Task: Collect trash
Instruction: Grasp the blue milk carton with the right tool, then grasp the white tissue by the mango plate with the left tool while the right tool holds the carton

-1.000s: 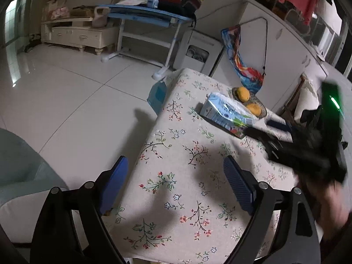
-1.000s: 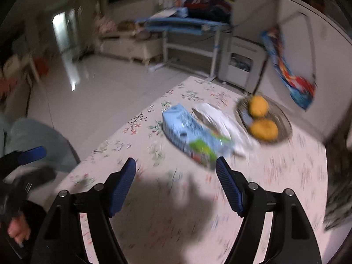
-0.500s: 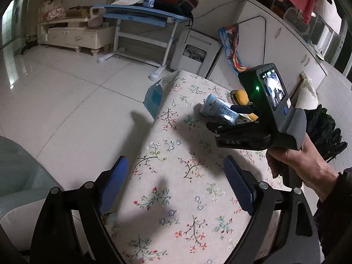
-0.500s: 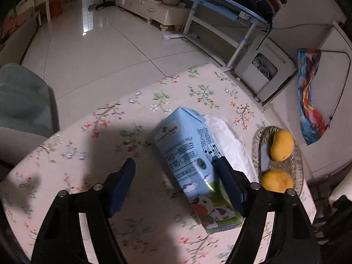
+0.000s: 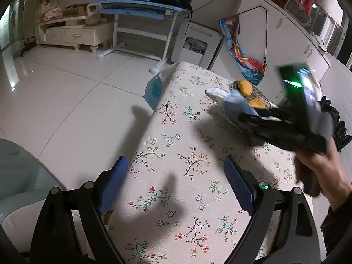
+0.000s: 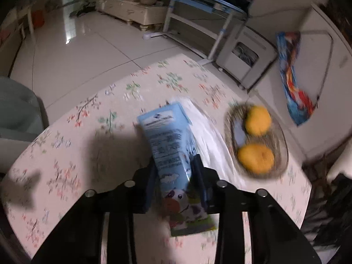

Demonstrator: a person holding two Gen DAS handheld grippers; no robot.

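A light blue milk carton (image 6: 169,140) with a cartoon cow print lies on the floral tablecloth (image 6: 72,154). My right gripper (image 6: 176,176) is shut on the carton, one blue pad on each side of it. In the left wrist view the right gripper (image 5: 253,121) shows blurred at the right, with the carton (image 5: 235,105) between its fingers. My left gripper (image 5: 176,182) is open and empty above the near part of the table. A white crumpled wrapper (image 6: 209,136) lies beside the carton.
A wicker dish (image 6: 279,136) with two oranges (image 6: 256,156) stands right of the carton. A blue desk (image 5: 140,6) and a white appliance (image 5: 193,44) stand across the tiled floor. A grey seat (image 5: 19,176) is at the left. Black cloth (image 5: 338,123) lies at the table's right edge.
My right gripper has moved in over the carton and closed on it. The left gripper has stayed open over the near table.
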